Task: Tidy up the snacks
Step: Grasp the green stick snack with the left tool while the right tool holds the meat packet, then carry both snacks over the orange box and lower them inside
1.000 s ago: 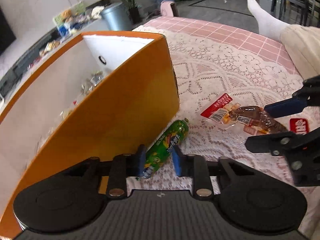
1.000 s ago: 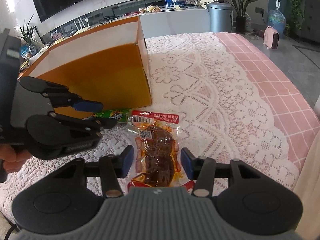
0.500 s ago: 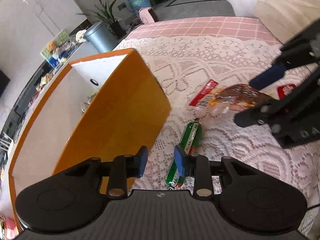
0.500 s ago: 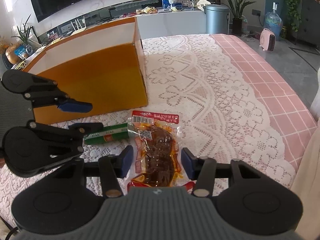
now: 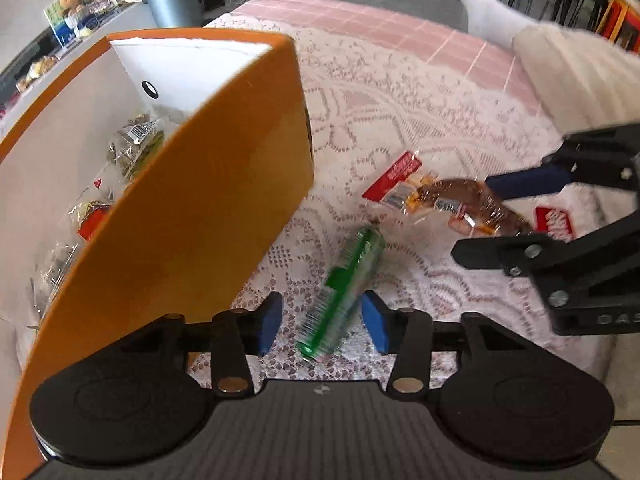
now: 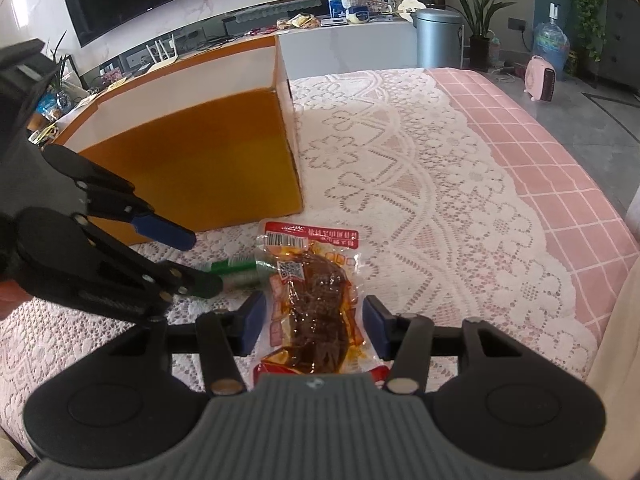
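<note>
The left gripper (image 5: 321, 322) points steeply down at the lace-covered surface (image 6: 420, 184), just off the near long wall of the orange cardboard box with a white inside (image 5: 192, 216). Its blue-padded fingers (image 5: 269, 322) have just been opening and now stand apart, with the green foil-wrapped snack stick (image 5: 344, 288) lying loose on the lace between them; the pads do not press on it. The stick is blurred, and its far end points toward the red-and-clear packet of brown braised meat (image 5: 448, 200). In the right wrist view the left gripper (image 6: 200, 260) comes in from the left edge, and a bit of the person's hand (image 6: 10, 300) shows behind it.

The right gripper (image 6: 314, 322) slants down over the meat packet (image 6: 316, 296), which lies flat on the lace just in front of the box's near corner. Its fingers (image 6: 252, 322) are parted on either side of the packet's lower half. Whether the pads touch the packet's edges I cannot tell.

Inside the box lie several clear-wrapped snack packs (image 5: 132, 148). A leg in a white sock (image 5: 484, 12) rests over the pink checked far edge of the surface.
</note>
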{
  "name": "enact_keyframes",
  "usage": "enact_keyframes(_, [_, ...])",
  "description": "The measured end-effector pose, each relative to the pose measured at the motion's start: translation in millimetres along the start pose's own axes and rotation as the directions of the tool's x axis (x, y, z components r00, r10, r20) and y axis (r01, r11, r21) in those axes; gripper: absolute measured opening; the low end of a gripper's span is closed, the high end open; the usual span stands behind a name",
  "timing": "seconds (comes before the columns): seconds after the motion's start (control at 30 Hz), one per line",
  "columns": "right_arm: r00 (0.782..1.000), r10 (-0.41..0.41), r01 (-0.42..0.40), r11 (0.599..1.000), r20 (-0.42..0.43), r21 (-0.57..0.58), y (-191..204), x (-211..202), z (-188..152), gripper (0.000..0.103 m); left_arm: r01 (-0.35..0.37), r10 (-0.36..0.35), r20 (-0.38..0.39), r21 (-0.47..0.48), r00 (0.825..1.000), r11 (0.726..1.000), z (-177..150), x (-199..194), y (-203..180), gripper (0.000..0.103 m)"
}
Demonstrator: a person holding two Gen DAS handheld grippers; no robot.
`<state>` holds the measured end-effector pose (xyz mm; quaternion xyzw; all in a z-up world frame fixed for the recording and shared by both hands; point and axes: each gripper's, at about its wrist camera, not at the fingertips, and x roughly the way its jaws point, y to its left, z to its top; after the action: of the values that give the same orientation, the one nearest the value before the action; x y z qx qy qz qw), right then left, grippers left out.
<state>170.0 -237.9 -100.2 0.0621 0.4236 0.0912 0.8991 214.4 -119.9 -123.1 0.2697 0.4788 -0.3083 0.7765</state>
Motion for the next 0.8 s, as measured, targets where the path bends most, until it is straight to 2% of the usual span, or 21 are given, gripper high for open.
enact_keyframes(0.17, [1.0, 0.0, 0.0, 1.0, -0.007, 0.005, -0.8, 1.4, 0.2, 0.052, -0.006, 0.006, 0.011, -0.035, 1.0, 0.999, -6.0, 0.9, -1.3, 0.029])
enact_keyframes(0.43, [1.0, 0.008, -0.008, 1.0, -0.007, -0.011, 1.6, 2.6, 0.9, 0.052, -0.03, 0.037, 0.049, -0.12, 0.998, 0.992, -12.1, -4.7, -2.2, 0.027])
enact_keyframes(0.6, [1.0, 0.007, -0.007, 1.0, -0.007, -0.003, -0.2, 2.3, 1.1, 0.051, -0.035, 0.06, 0.102, -0.236, 0.993, 0.971, -17.6, -21.0, 3.3, 0.025])
enact_keyframes(0.8, [1.0, 0.01, -0.01, 1.0, 0.002, -0.008, 2.1, -0.5, -1.0, 0.051, -0.037, 0.091, 0.149, -0.331, 0.985, 0.943, -28.0, -42.6, 3.6, 0.025])
